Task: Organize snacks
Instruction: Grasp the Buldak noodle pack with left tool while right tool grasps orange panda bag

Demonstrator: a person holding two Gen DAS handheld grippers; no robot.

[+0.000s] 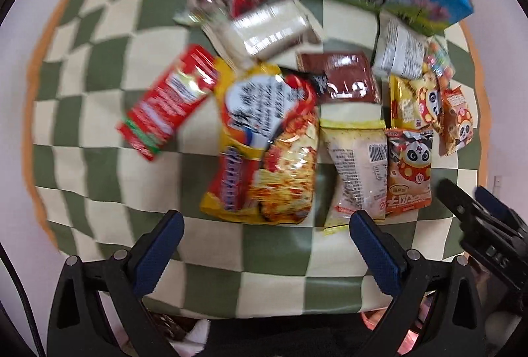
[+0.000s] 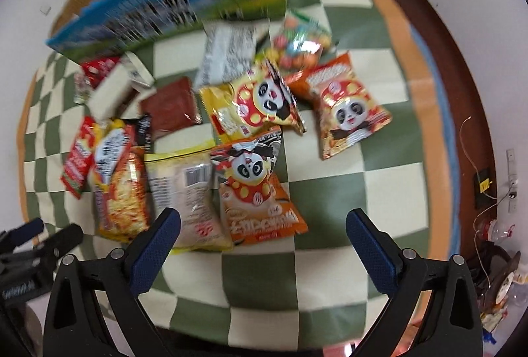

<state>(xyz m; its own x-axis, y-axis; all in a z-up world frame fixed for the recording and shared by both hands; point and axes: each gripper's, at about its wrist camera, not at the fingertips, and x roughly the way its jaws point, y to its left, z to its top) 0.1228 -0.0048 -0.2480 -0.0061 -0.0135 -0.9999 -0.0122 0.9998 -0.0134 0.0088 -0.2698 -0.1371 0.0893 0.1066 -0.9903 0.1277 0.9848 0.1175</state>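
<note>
Snack packets, loose lot, lying flat on a green-and-cream checked cloth (image 2: 330,198) over the desk. Nearest the front edge: noodle packet (image 1: 264,155), pale barcode packet (image 1: 358,172), orange panda packet (image 2: 257,188). Farther back: brown packet (image 1: 340,76), yellow panda packet (image 2: 264,99), second orange panda packet (image 2: 349,112), red packet (image 1: 165,102), candy bag (image 2: 300,46). Printed blue box (image 2: 184,3), open-topped, stands at the far edge; judged to be the container for sorting.

Left gripper (image 1: 267,241): fingers spread wide, holding nothing, hovering just short of the noodle and barcode packets.

Right gripper (image 2: 264,241): fingers spread wide, empty, above bare cloth near the orange panda packet.

Handling note: packets overlap and crinkle, so take one free edge at a time, starting with the nearest unburied packet. Close the fingers across a sealed seam rather than the puffed middle. Lift clear before carrying to the box. Both views blurred; small print unreadable.
</note>
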